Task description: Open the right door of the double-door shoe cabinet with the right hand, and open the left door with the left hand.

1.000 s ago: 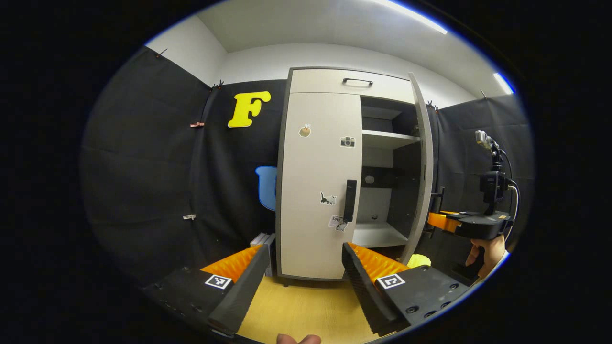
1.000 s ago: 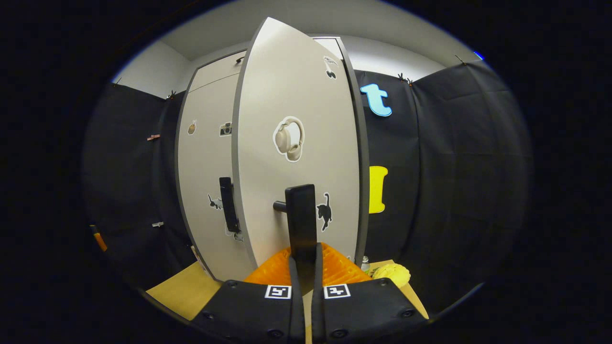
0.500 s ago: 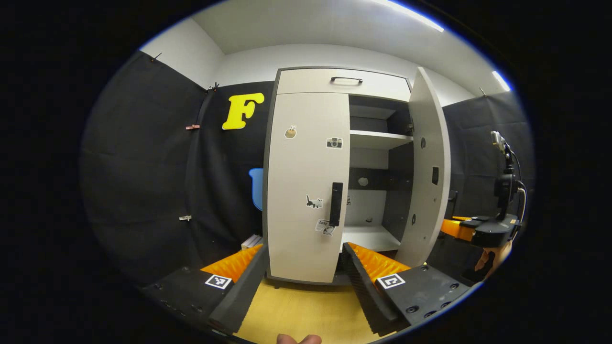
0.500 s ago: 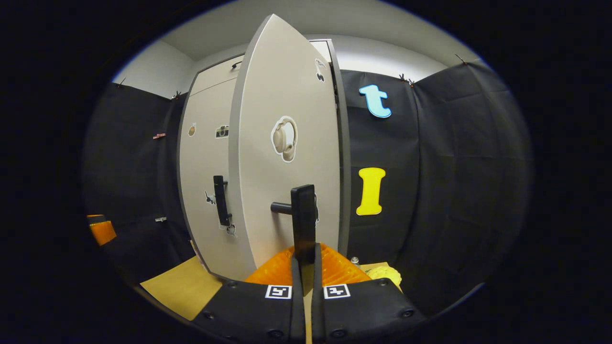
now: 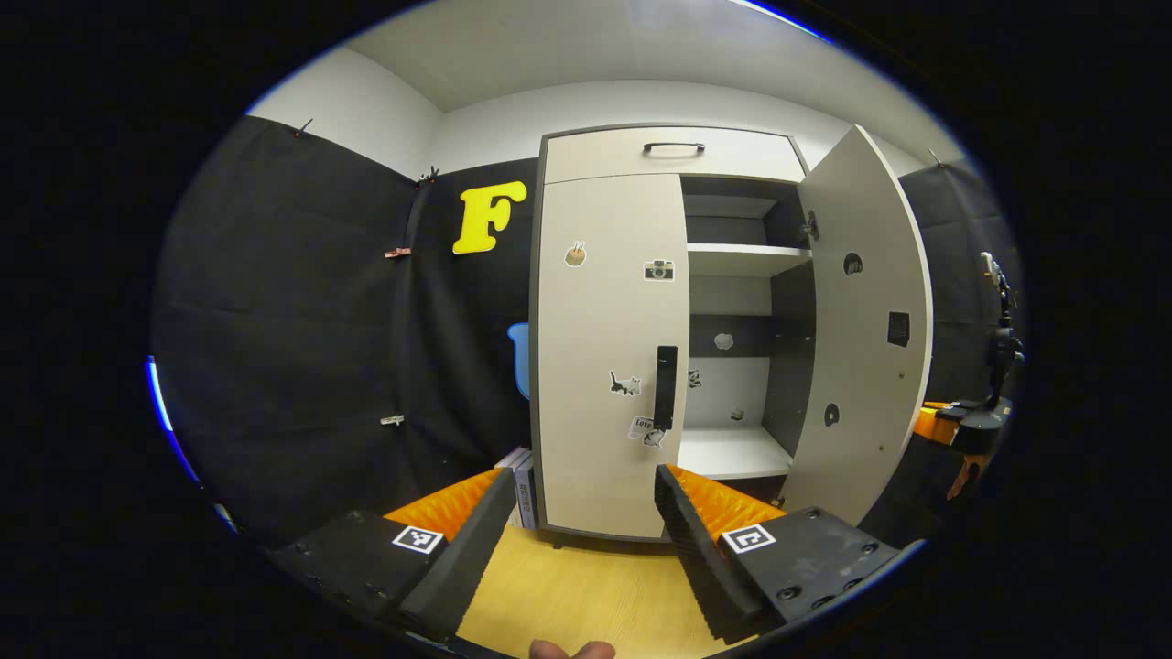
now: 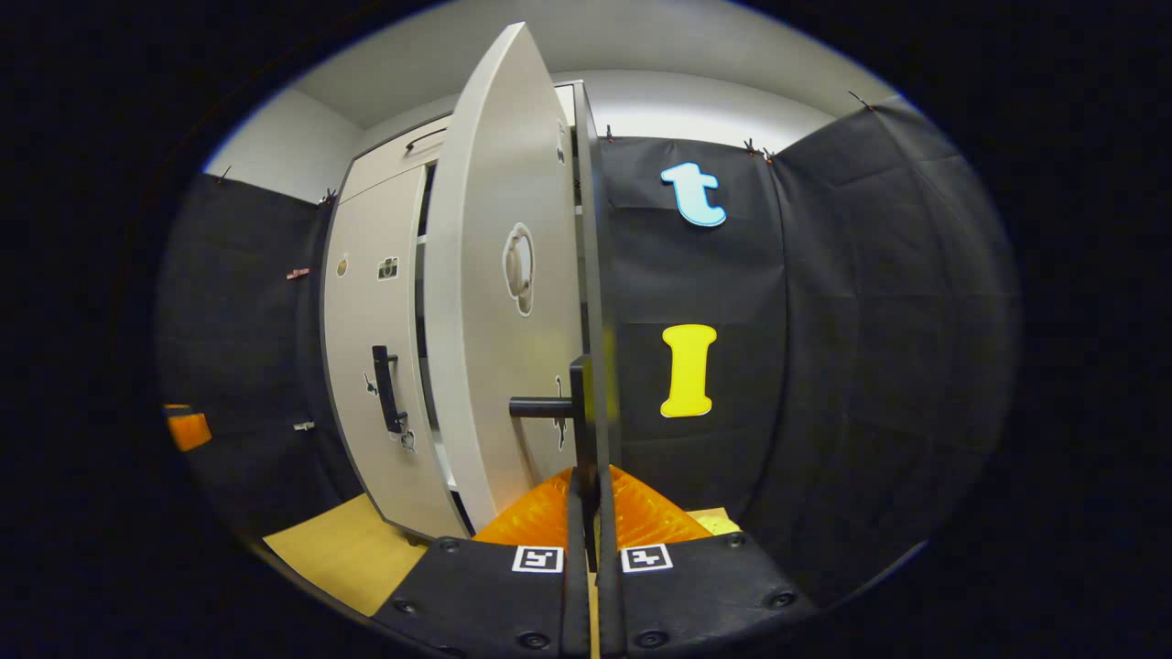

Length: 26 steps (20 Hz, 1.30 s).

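The shoe cabinet point(image 5: 609, 348) stands at the back edge of the wooden floor point(image 5: 586, 595), against the black cloth. Its right door point(image 5: 861, 320) hangs wide, shelves bare behind it; the left door point(image 5: 609, 366) sits shut in its frame. These are flat panel doors on side hinges, stiff and light by the look of them, so I'd expect an easy swing along an arc, no lifting. The place to take hold is the upright bar handle, rigid and slim enough to pinch.

In the right gripper view the right claw point(image 6: 593, 499) is clamped on the right door's handle point(image 6: 580, 403), both fingers pressed against the bar, close to the door's free edge. That grip looks firm.

In the left gripper view the left claw point(image 5: 577, 513) hangs spread wide, holding nothing, touching nothing, low in front of the cabinet. The left door's handle point(image 5: 666, 387) stands farther off, above its inner finger, near that door's free edge. That bar is the next thing to take, I'd judge.
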Tool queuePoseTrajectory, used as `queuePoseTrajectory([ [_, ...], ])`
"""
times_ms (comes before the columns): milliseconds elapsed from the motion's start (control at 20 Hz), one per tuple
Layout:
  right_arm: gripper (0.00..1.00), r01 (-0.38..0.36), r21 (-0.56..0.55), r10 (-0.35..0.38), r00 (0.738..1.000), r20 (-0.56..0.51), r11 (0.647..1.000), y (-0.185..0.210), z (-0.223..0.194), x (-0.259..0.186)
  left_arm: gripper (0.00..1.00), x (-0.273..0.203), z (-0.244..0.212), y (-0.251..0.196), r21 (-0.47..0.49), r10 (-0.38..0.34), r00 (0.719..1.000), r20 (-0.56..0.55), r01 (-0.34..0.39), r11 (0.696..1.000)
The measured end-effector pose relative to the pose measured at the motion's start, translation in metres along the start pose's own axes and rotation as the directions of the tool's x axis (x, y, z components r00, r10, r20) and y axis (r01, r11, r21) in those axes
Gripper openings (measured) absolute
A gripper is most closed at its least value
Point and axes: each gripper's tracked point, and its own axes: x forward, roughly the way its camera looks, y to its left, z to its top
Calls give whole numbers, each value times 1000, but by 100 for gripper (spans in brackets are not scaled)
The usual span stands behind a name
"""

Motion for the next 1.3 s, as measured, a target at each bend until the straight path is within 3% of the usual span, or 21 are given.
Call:
queuePoseTrajectory([
  [50,4,-7,-4,7,1000,9,1000,3,3,0,95,-1,0,0,6,13,1000,-1,-13,1000],
  [100,8,-13,-8,13,1000,14,1000,3,5,1,94,-2,0,-2,10,25,1000,-6,-25,1000],
  [350,10,-59,43,61,997,-52,997,-2,-7,-12,95,-2,5,-18,33,48,999,-5,-48,998],
  [700,13,-107,62,109,993,-40,992,-1,5,-40,92,21,16,-48,26,4,1000,0,-4,1000],
  [900,48,-96,49,97,995,-22,994,5,20,-48,95,41,22,-52,33,-20,1000,12,20,999],
  [1000,76,-92,67,94,995,-31,994,12,21,-51,95,50,21,-52,37,-28,1000,11,28,999],
  [1050,95,-87,76,89,995,-33,993,16,22,-53,95,56,22,-52,38,-37,999,12,37,999],
  [1300,96,-53,63,51,998,31,997,30,41,-66,92,100,17,-54,61,-88,996,19,86,994],
])
